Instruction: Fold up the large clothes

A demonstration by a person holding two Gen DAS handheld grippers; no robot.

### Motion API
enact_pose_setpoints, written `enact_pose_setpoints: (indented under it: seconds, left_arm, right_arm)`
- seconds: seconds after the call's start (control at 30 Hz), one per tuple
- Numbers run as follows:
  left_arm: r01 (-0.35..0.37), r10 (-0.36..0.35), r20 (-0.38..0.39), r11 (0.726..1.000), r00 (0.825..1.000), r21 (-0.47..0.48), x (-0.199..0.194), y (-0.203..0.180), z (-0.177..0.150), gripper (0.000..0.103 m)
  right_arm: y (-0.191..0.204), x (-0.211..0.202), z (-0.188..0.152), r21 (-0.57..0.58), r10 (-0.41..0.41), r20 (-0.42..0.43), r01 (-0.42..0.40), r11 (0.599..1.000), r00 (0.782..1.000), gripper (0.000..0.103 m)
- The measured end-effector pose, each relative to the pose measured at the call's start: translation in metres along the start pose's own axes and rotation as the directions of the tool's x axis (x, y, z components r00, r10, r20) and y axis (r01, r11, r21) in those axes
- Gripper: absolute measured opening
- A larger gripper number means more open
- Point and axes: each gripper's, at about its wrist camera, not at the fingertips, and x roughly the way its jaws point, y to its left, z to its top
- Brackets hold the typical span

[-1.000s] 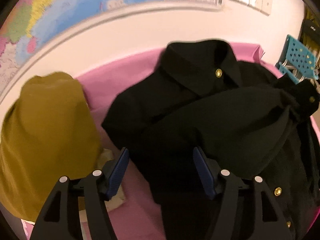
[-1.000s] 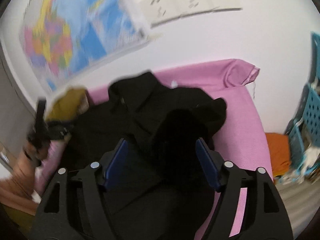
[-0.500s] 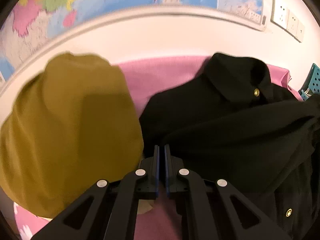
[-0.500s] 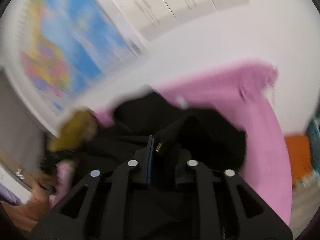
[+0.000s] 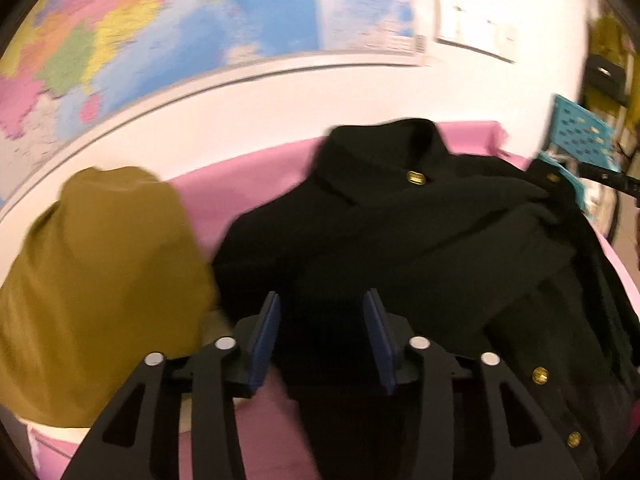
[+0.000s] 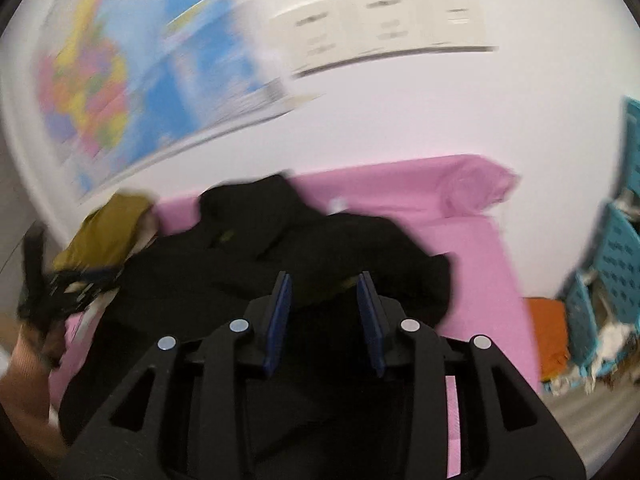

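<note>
A black jacket point(image 5: 400, 240) with gold buttons lies crumpled on a pink sheet point(image 5: 240, 176), collar toward the wall. My left gripper point(image 5: 321, 300) hovers over its near left part. Its jaws are opening, and the blue pads stand apart with black cloth showing between them, unpressed. In the right wrist view the jacket point(image 6: 280, 248) is a dark heap. My right gripper point(image 6: 323, 280) is over its right side with its jaws also opening. Its pads are clear of the cloth seen between them.
A mustard garment point(image 5: 100, 260) lies left of the jacket on the sheet. A world map point(image 5: 200, 20) and sockets hang on the wall behind. Teal baskets point(image 6: 616, 264) and something orange point(image 6: 548, 332) sit on the floor to the right. A hand point(image 6: 24, 380) shows at the left edge.
Both grippers stood open a second ago and were shut half a second ago, the right one on a jacket fold with a gold button. Both have opened again. The left has swung back over the jacket.
</note>
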Motion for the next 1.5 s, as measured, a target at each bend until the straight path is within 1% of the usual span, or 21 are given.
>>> enact_pose_setpoints:
  seconds: [0.07, 0.13, 0.2, 0.27, 0.3, 0.33, 0.4, 0.47, 0.57, 0.73, 0.8, 0.87, 1.03, 1.1, 1.17, 1.23, 1.27, 1.3, 1.33, 1.43, 1.5]
  left_arm:
    - [0.005, -0.004, -0.027, 1.0, 1.0, 0.016, 0.009, -0.008, -0.002, 0.043]
    - [-0.006, 0.007, -0.063, 1.0, 0.998, 0.019, 0.023, -0.01, -0.005, 0.043]
    - [-0.03, 0.031, -0.096, 1.0, 0.995, 0.006, 0.038, -0.006, -0.007, 0.049]
    - [-0.042, 0.041, -0.094, 0.999, 0.995, -0.007, 0.039, -0.003, -0.008, 0.049]
    - [-0.049, 0.048, -0.084, 0.999, 0.995, -0.008, 0.034, -0.003, -0.009, 0.049]
    - [-0.051, 0.05, -0.07, 0.999, 0.996, -0.007, 0.028, -0.002, -0.01, 0.049]
    - [-0.03, 0.029, -0.054, 1.0, 0.998, -0.008, 0.011, 0.0, -0.016, 0.05]
    - [-0.002, 0.001, -0.053, 1.0, 0.999, -0.02, -0.002, 0.004, -0.026, 0.055]
    - [0.067, -0.07, -0.066, 0.997, 0.995, -0.05, -0.018, 0.007, -0.048, 0.06]
    - [0.151, -0.163, -0.148, 0.984, 0.976, -0.09, -0.027, 0.005, -0.09, 0.064]
    - [0.18, -0.198, -0.175, 0.977, 0.964, -0.117, -0.032, 0.004, -0.106, 0.065]
    - [0.206, -0.226, -0.157, 0.97, 0.961, -0.132, -0.043, 0.004, -0.118, 0.069]
    - [0.306, -0.328, -0.16, 0.94, 0.931, -0.149, -0.066, -0.007, -0.14, 0.077]
    - [0.342, -0.361, -0.156, 0.929, 0.919, -0.14, -0.074, -0.015, -0.149, 0.082]
    - [0.363, -0.382, -0.154, 0.922, 0.911, -0.137, -0.078, -0.022, -0.153, 0.083]
    - [0.334, -0.351, -0.154, 0.934, 0.924, -0.125, -0.08, -0.029, -0.153, 0.067]
    - [0.336, -0.357, -0.153, 0.93, 0.921, -0.146, -0.08, -0.03, -0.152, 0.041]
    - [0.35, -0.379, -0.16, 0.919, 0.912, -0.18, -0.079, -0.027, -0.149, 0.028]
    - [0.359, -0.396, -0.161, 0.907, 0.904, -0.218, -0.08, -0.026, -0.145, 0.027]
    - [0.339, -0.373, -0.13, 0.914, 0.919, -0.225, -0.095, -0.022, -0.137, 0.024]
    - [0.333, -0.365, -0.102, 0.912, 0.926, -0.241, -0.111, -0.014, -0.131, 0.024]
  right_arm:
    - [0.006, 0.02, -0.006, -0.067, -0.028, -0.072, 0.023, 0.998, 0.997, 0.033]
    - [0.0, 0.044, -0.008, -0.03, -0.035, -0.14, 0.031, 0.999, 0.99, 0.033]
    - [-0.014, 0.066, -0.012, -0.011, -0.083, -0.189, 0.083, 0.997, 0.978, 0.033]
    - [-0.025, 0.066, -0.014, 0.048, -0.045, -0.191, 0.055, 0.997, 0.981, 0.033]
    - [-0.023, 0.059, -0.013, 0.052, -0.037, -0.178, 0.047, 0.998, 0.983, 0.036]
    - [-0.021, 0.047, -0.013, 0.053, -0.029, -0.159, 0.038, 0.998, 0.987, 0.046]
    - [-0.017, 0.023, -0.016, 0.051, 0.001, -0.116, 0.005, 0.999, 0.993, 0.057]
    - [-0.015, -0.008, -0.03, 0.045, 0.041, -0.096, -0.036, 0.998, 0.995, 0.057]
    - [-0.023, -0.038, -0.068, 0.093, 0.083, -0.135, -0.07, 0.993, 0.987, 0.057]
    - [-0.038, -0.066, -0.134, 0.184, 0.093, -0.206, -0.055, 0.981, 0.974, 0.059]
    - [-0.04, -0.077, -0.148, 0.219, 0.124, -0.182, -0.082, 0.972, 0.975, 0.059]
    - [-0.042, -0.085, -0.156, 0.259, 0.162, -0.158, -0.118, 0.959, 0.974, 0.062]
    - [-0.026, -0.089, -0.172, 0.254, 0.248, -0.128, -0.21, 0.944, 0.96, 0.063]
    - [-0.027, -0.09, -0.174, 0.28, 0.263, -0.1, -0.226, 0.933, 0.96, 0.053]
    - [-0.034, -0.088, -0.177, 0.345, 0.299, -0.067, -0.259, 0.902, 0.952, 0.024]
    - [-0.038, -0.094, -0.178, 0.385, 0.321, -0.014, -0.291, 0.876, 0.947, 0.017]
    - [-0.037, -0.103, -0.176, 0.393, 0.329, 0.032, -0.315, 0.864, 0.944, 0.016]
    - [-0.036, -0.111, -0.174, 0.391, 0.33, 0.065, -0.329, 0.86, 0.942, 0.015]
    - [-0.035, -0.124, -0.171, 0.385, 0.331, 0.105, -0.345, 0.856, 0.938, 0.014]
    - [-0.016, -0.175, -0.157, 0.312, 0.298, 0.219, -0.356, 0.881, 0.929, 0.013]
    - [-0.002, -0.2, -0.153, 0.27, 0.295, 0.251, -0.36, 0.893, 0.922, 0.013]
